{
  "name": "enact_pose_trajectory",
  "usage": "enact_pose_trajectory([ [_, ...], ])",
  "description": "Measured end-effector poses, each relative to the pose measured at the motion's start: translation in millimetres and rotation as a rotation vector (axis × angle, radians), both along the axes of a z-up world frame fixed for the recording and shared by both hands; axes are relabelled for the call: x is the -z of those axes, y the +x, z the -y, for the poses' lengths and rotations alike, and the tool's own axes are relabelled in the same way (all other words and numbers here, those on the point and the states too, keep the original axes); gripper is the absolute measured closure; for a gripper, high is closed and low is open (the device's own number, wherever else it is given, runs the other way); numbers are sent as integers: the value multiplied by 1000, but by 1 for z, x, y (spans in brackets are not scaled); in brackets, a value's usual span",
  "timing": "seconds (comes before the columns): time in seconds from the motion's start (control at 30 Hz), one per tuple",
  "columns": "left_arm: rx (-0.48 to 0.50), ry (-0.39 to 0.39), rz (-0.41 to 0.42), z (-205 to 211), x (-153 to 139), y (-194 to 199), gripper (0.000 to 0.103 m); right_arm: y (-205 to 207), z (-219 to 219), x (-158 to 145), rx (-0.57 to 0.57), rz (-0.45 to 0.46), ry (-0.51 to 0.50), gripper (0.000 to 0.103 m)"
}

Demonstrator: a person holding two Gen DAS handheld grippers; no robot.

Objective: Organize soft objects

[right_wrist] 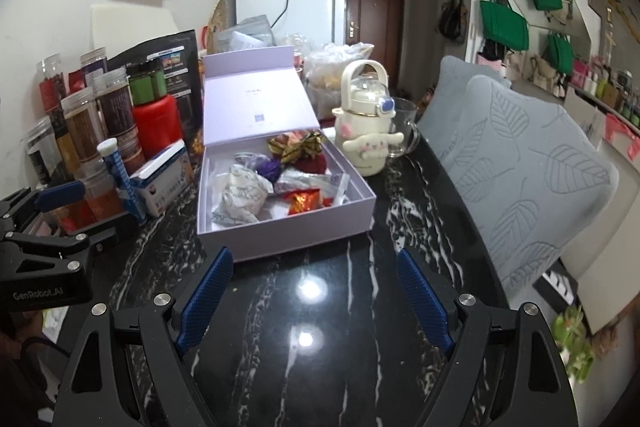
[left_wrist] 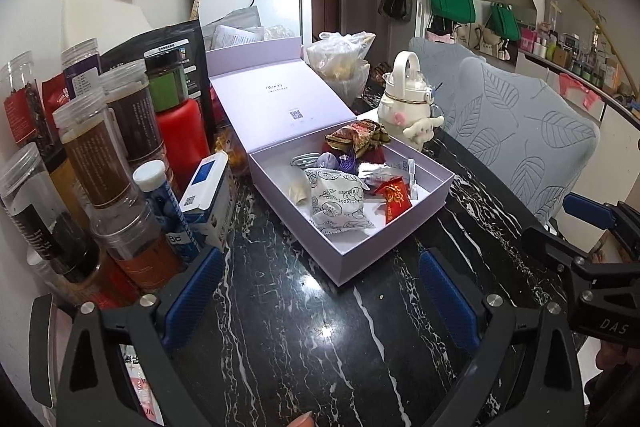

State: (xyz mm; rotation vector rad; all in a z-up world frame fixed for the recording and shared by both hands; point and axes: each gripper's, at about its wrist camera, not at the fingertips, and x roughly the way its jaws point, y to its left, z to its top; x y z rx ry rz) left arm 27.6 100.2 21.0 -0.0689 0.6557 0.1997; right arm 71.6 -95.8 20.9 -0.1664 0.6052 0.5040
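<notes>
An open lilac gift box (left_wrist: 372, 251) (right_wrist: 288, 239) sits on the black marble table, lid leaning back. Inside lie several soft packets: a white printed pouch (left_wrist: 340, 203) (right_wrist: 240, 197), a red foil packet (left_wrist: 394, 197) (right_wrist: 306, 203), a purple wrapped ball (left_wrist: 340, 163) (right_wrist: 268, 169) and gold-brown wrapped sweets (left_wrist: 356, 139) (right_wrist: 298, 147). My left gripper (left_wrist: 320, 291) is open and empty, just in front of the box. My right gripper (right_wrist: 314, 291) is open and empty, also in front of the box. Each gripper shows at the other view's edge.
Jars and bottles (left_wrist: 100, 163) (right_wrist: 92, 119) crowd the left, with a blue tube (left_wrist: 168, 203) and a white-blue carton (left_wrist: 208, 195). A cream kettle-shaped bottle with a plush (left_wrist: 408, 103) (right_wrist: 368, 123) stands behind the box. Grey leaf-pattern chairs (left_wrist: 520, 135) (right_wrist: 520, 155) flank the right.
</notes>
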Motion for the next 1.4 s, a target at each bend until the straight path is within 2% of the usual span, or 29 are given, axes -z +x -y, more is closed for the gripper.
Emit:
enact_pose_trajectory([
  [1.4,39,-1,-51,14,10,11,3,9,4,13,20,-40,-16,18],
])
